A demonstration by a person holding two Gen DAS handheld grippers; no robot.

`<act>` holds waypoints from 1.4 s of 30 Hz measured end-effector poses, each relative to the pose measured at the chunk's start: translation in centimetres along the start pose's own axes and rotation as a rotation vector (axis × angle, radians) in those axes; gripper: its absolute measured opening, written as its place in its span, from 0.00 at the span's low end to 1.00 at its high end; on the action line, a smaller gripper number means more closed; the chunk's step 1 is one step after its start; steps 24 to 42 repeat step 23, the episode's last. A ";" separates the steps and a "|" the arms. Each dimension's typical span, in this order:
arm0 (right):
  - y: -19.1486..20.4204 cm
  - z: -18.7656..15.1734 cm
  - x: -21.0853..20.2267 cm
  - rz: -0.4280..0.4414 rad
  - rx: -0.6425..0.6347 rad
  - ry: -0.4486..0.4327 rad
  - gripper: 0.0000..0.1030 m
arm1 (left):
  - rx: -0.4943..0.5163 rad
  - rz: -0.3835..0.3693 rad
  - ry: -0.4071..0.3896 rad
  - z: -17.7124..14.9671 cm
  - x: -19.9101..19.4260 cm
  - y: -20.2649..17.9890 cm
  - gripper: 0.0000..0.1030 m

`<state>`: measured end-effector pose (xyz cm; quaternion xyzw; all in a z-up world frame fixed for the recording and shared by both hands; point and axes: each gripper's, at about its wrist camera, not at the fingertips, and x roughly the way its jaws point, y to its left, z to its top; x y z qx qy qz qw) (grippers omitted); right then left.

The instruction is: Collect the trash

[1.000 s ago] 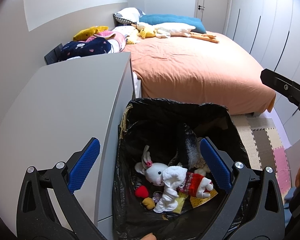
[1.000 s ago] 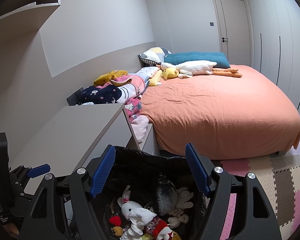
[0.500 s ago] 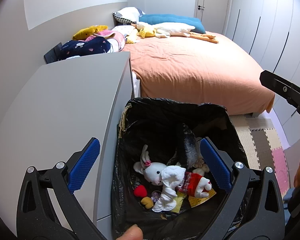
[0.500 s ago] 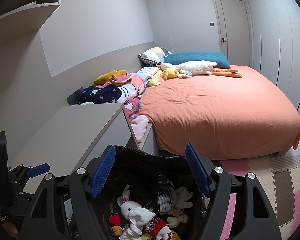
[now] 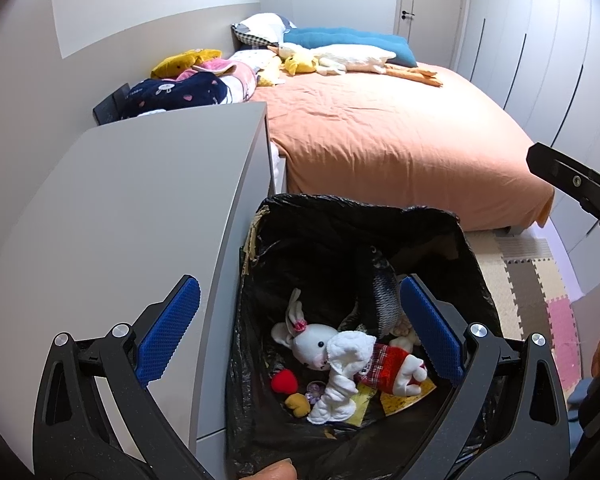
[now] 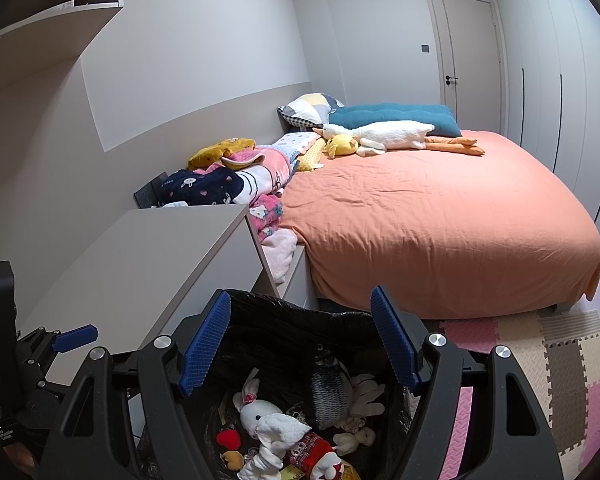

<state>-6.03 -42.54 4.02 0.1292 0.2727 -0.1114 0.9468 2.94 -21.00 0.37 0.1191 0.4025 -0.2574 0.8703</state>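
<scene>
A bin lined with a black trash bag [image 5: 356, 216] stands beside a grey cabinet; it also shows in the right wrist view [image 6: 300, 320]. Inside lie a white plush rabbit [image 5: 316, 344] in a red dress, a grey striped plush [image 5: 384, 292], a red heart [image 5: 284, 382] and yellow scraps. The rabbit also shows in the right wrist view [image 6: 260, 416]. My left gripper [image 5: 300, 328] is open and empty above the bag. My right gripper [image 6: 300, 340] is open and empty above the bag's far rim.
The grey cabinet top [image 5: 140, 208] lies left of the bin. A bed with an orange cover [image 6: 440, 216] fills the room behind, with folded clothes [image 6: 228, 180], pillows and a plush goose [image 6: 384, 132]. Foam floor mats [image 6: 560, 360] lie at right.
The left wrist view has drifted slightly, with the bin shifting a little down and left. A fingertip has come into its bottom edge. Both grippers stay open.
</scene>
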 end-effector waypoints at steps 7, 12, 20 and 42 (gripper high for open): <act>0.0 0.0 0.0 0.000 -0.001 0.000 0.71 | 0.007 0.001 0.004 0.0 0.0 0.0 0.94; 0.1 0.0 0.0 -0.001 -0.001 0.001 0.71 | 0.021 -0.002 0.004 -0.1 0.1 -0.3 0.94; 0.0 -0.6 0.0 0.003 -0.001 0.004 0.71 | 0.037 -0.010 0.012 -0.2 0.1 -0.7 0.94; 0.0 -0.6 0.0 0.003 0.000 0.005 0.71 | 0.047 -0.003 0.009 -0.3 0.1 -0.8 0.94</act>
